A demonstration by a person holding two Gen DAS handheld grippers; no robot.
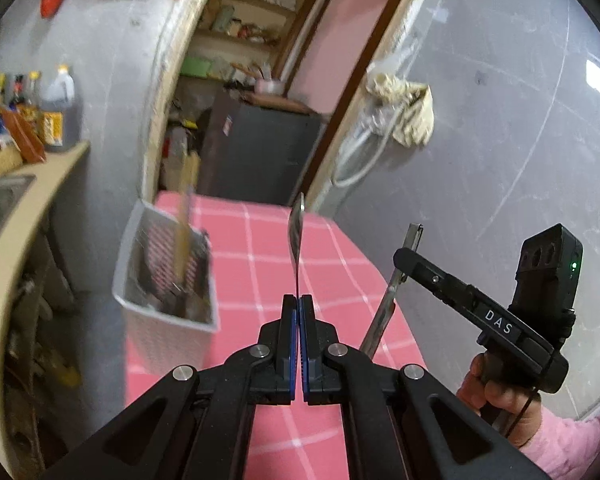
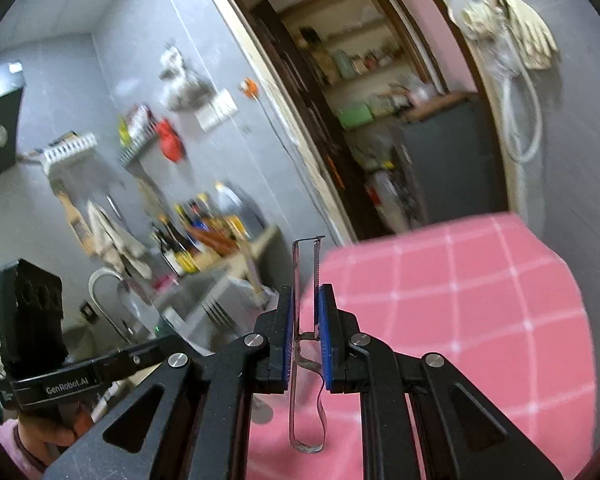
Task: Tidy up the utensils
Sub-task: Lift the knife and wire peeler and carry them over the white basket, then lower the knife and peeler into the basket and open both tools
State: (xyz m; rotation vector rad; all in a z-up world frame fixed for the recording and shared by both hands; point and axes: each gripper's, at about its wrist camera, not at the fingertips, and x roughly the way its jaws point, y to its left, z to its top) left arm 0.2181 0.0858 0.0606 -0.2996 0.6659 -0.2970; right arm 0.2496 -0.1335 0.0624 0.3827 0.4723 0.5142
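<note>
The left gripper (image 1: 299, 312) has its fingers clenched on the thin handle of a spoon (image 1: 296, 236), edge-on and pointing up above the pink checked counter (image 1: 340, 280). The right gripper (image 2: 305, 320) grasps a metal peeler (image 2: 306, 264) by its wire frame. Both utensils look light, stiff and slippery, so a hold low on the handle seems safest. The white basket (image 1: 140, 312) stands near, on the counter's left side.

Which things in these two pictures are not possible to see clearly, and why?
- Left view: what lies in the basket is smeared by motion blur.
- Left view: the utensil in the left gripper shows edge-on; its type is unclear.
- Right view: the basket is blurred and half behind the right gripper, which holds a peeler.
- Both views: the shelves past the doorway are too blurred to read.
</note>
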